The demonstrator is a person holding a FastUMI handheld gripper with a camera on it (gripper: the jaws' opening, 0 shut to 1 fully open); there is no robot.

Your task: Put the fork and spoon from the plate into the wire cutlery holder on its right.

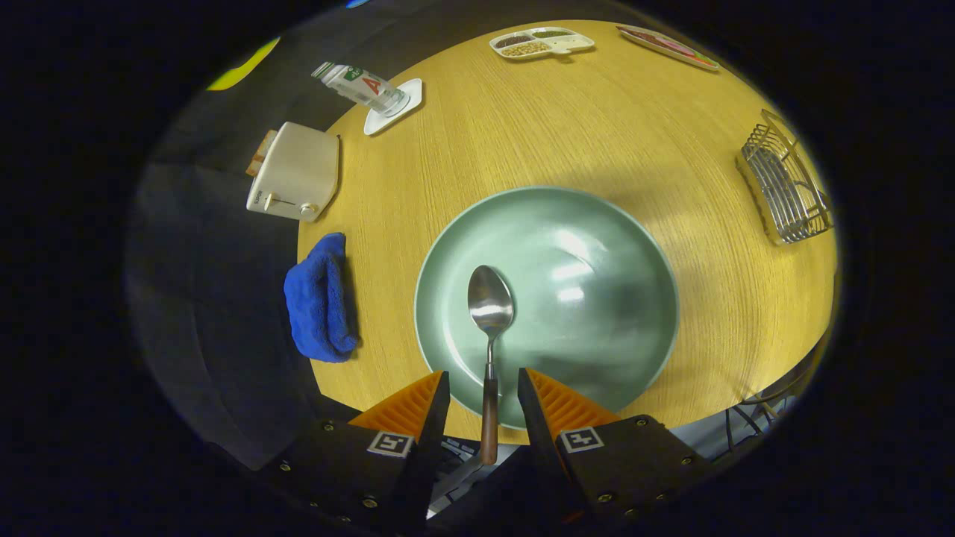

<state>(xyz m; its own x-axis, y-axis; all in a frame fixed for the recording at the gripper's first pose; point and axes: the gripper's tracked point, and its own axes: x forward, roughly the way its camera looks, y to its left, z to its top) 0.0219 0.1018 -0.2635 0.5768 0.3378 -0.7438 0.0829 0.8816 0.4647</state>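
Note:
A metal spoon (490, 302) with a brown wooden handle rests on the pale green plate (597, 246), its bowl toward the plate's middle. The handle runs back over the near rim and past the table edge. My gripper (483, 375) is open. Its orange fingers (418, 403) stand either side of the handle with a gap on both sides, tips at the plate's near rim. The wire cutlery holder (787, 183) stands on the table to the right of the plate, well beyond the fingers.
A blue cloth (319, 298) hangs over the table's left edge near the plate. Farther left are a white toaster (295, 171) and a bottle lying on a white coaster (373, 93). A divided snack tray (541, 42) and a flat dish (668, 46) sit at the far side.

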